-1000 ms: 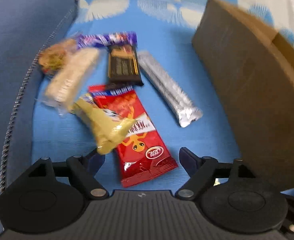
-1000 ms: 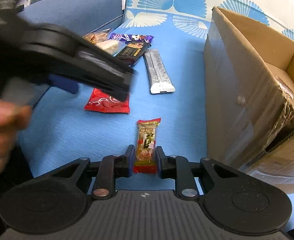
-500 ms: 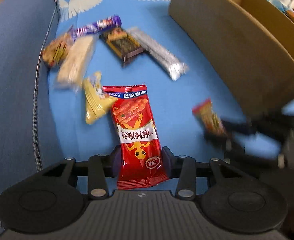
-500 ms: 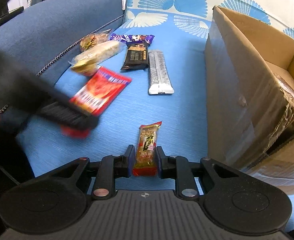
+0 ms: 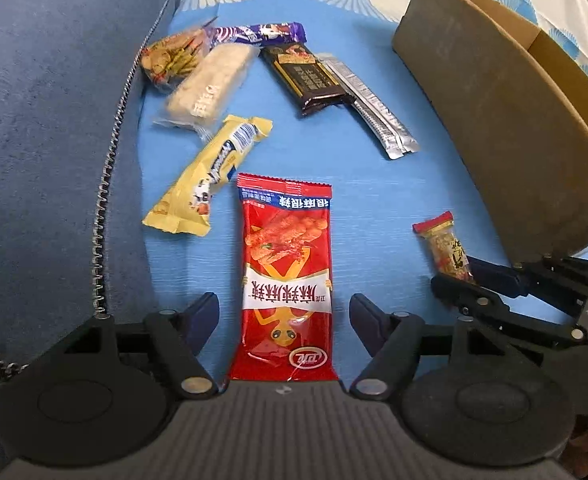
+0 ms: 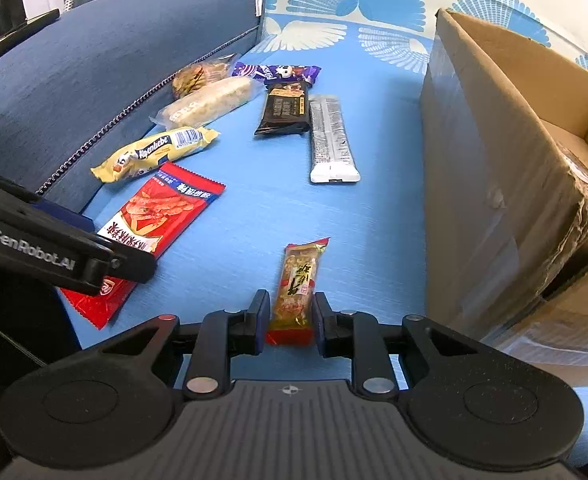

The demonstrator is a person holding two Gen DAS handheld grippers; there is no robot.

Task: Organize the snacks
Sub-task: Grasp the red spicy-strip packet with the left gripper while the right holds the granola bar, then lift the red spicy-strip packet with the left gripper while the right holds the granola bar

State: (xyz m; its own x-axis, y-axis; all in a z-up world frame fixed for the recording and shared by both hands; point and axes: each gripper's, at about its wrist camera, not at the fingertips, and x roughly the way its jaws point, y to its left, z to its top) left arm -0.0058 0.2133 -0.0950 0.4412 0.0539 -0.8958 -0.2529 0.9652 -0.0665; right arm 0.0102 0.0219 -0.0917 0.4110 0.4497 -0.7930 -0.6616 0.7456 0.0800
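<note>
Left tongs [image 5: 284, 312] spread wide, straddling the red snack packet [image 5: 287, 276] without touching it; packet lying flat on the blue sofa seat [image 5: 374, 184], lower end between the fingers. Right tongs [image 6: 290, 320] narrowed onto the small nut bar [image 6: 296, 288], pads pressing both sides of its lower end, upper end pointing away along the seat. Just left of the red packet, a yellow Alpenliebe pack [image 6: 154, 156] lying at a slant. Farther back, clustered near the sofa arm [image 6: 94, 52]: a pale rice bar [image 6: 210, 102], a clear cracker bag [image 6: 198, 74], a purple wrapper [image 6: 276, 72], a dark chocolate pack [image 6: 284, 114] and a silver stick pack [image 6: 330, 140] touching its side. On the right, an open cardboard box [image 6: 494, 128], standing well apart from the snacks.
</note>
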